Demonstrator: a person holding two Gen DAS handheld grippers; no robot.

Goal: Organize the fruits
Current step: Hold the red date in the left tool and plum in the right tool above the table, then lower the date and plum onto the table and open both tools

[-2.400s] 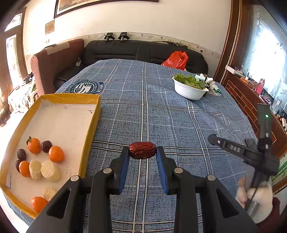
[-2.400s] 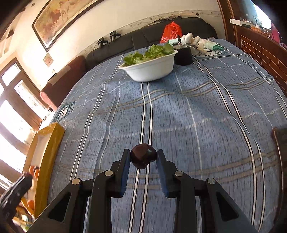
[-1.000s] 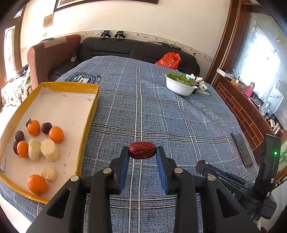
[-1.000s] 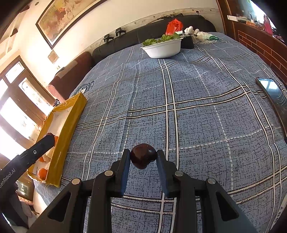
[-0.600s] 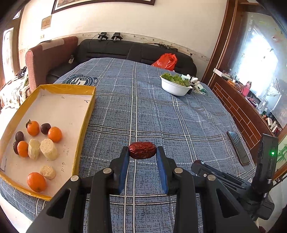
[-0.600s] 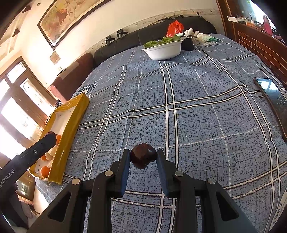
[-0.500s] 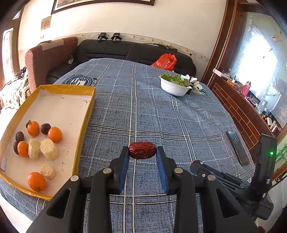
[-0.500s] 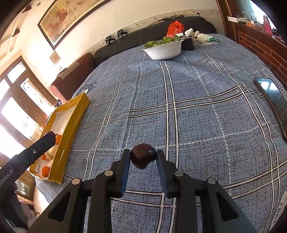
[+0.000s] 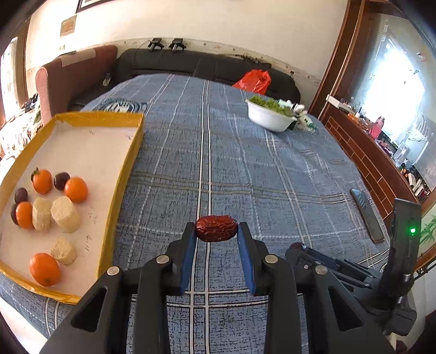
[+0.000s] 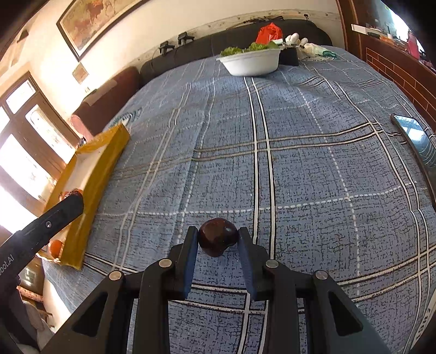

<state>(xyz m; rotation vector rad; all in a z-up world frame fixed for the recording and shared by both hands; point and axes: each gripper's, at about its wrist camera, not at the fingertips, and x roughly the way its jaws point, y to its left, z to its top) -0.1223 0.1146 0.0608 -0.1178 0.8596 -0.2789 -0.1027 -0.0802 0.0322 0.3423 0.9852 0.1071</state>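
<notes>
Both grippers now pulled back from white bowl point(image 9: 268, 119); left gripper point(image 9: 216, 238) grasping red date point(image 9: 216, 228), right gripper point(image 10: 218, 242) grasping dark plum point(image 10: 218, 239); carry step; next, lower into yellow tray point(image 9: 124, 174).

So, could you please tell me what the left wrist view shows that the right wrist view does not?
Only the left wrist view shows the left tool shut on a red date and the tray's inside: oranges, dark plums and pale cut pieces. Only the right wrist view shows the right tool shut on a dark plum, and a framed painting. Both show the blue plaid cloth, white bowl of greens and phone.
</notes>
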